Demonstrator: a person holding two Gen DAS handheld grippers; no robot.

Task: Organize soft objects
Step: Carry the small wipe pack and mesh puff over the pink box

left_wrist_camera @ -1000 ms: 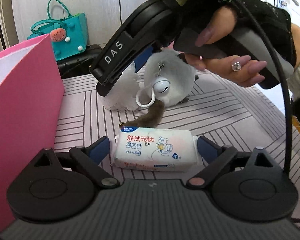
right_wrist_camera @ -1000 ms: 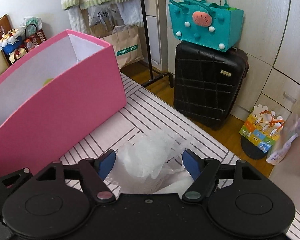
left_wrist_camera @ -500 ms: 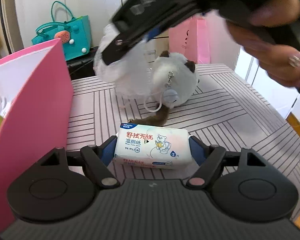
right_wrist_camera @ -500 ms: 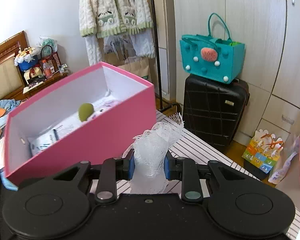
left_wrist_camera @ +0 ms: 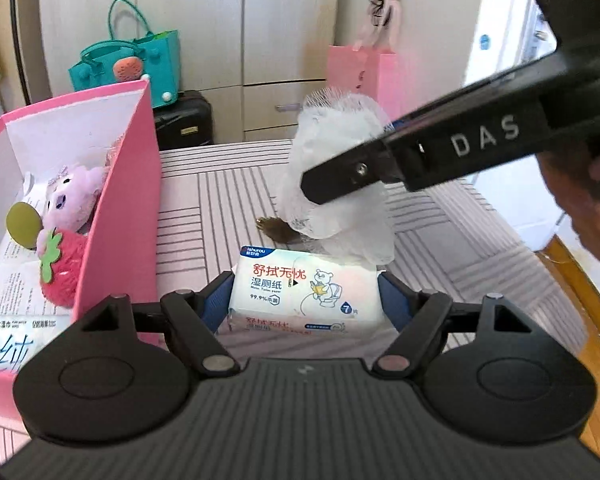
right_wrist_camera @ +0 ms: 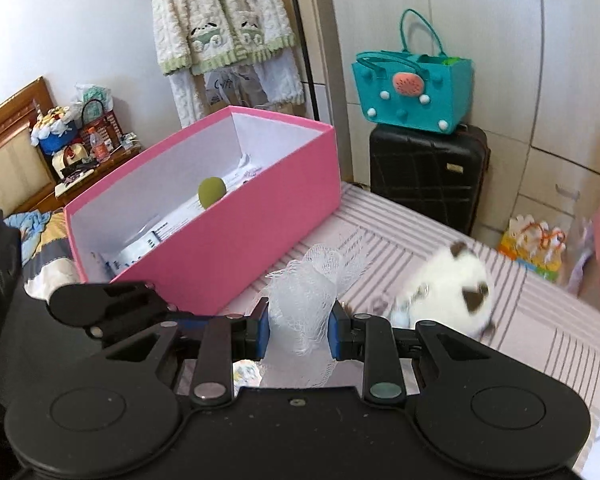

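My left gripper (left_wrist_camera: 305, 300) is shut on a white pack of wet wipes (left_wrist_camera: 306, 296), its blue pads pressing on both short ends, over the striped tabletop (left_wrist_camera: 220, 200). My right gripper (right_wrist_camera: 298, 322) is shut on a white mesh bath puff (right_wrist_camera: 300, 304) and holds it in the air; in the left wrist view the puff (left_wrist_camera: 332, 160) hangs from that gripper's black finger (left_wrist_camera: 380, 164). An open pink box (left_wrist_camera: 128, 200) (right_wrist_camera: 240, 236) stands on the left. A white plush with brown ears (right_wrist_camera: 448, 292) lies on the table, mostly hidden behind the puff in the left wrist view.
Inside the box lie a purple plush (left_wrist_camera: 72, 196), a strawberry plush (left_wrist_camera: 62, 276), a green disc (left_wrist_camera: 24, 220) and wipe packs. A black suitcase (right_wrist_camera: 428, 176) with a teal bag (right_wrist_camera: 412, 96) stands behind the table. A hand (left_wrist_camera: 588, 208) holds the right gripper.
Both grippers closed, the left on the wipes pack, the right on the mesh puff. Both then rose, and the right carried the puff up off the table, away from the plush.
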